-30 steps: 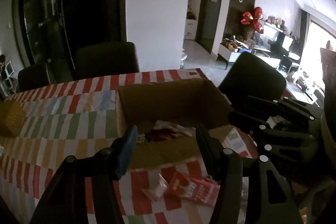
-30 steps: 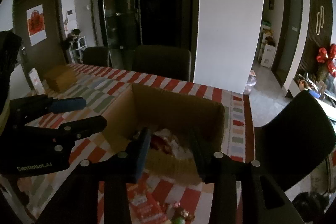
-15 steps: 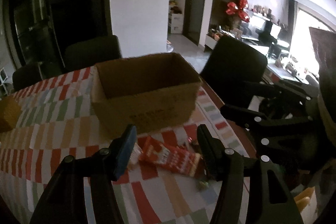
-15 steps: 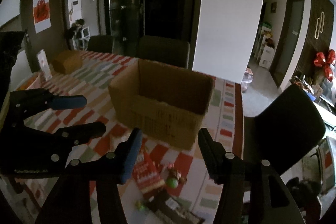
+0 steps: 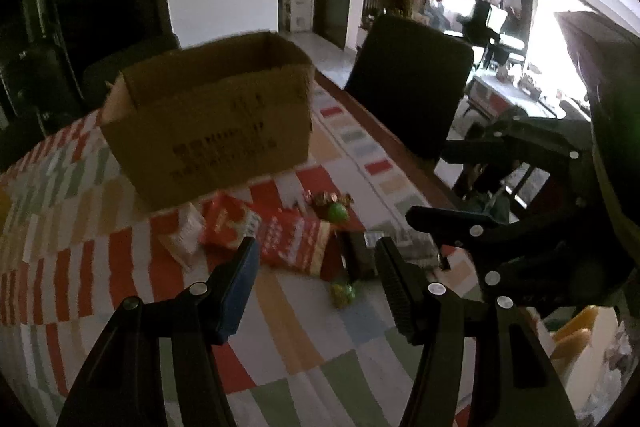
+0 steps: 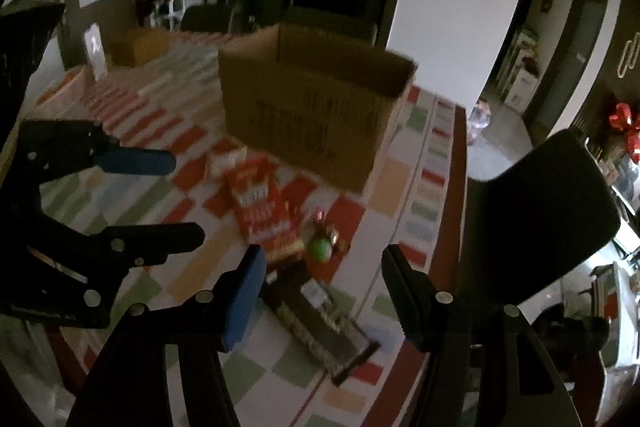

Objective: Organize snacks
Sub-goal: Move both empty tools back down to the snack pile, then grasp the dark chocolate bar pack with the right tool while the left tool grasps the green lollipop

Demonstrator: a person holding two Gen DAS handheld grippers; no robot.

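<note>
An open cardboard box stands on the checked tablecloth; it also shows in the right wrist view. In front of it lie snacks: a red packet, a smaller red packet, a white sachet, a green ball candy, a dark flat bar and a green wrapped candy. My left gripper is open and empty above the packets. My right gripper is open and empty above the dark bar.
A black chair stands at the table's right edge. A small brown box and a white card stand sit at the far left of the table. The other gripper shows in each view.
Both grippers have pulled back from over the box toward the near table edge. The box interior is out of sight and more loose snacks are in view. Both stay open.
</note>
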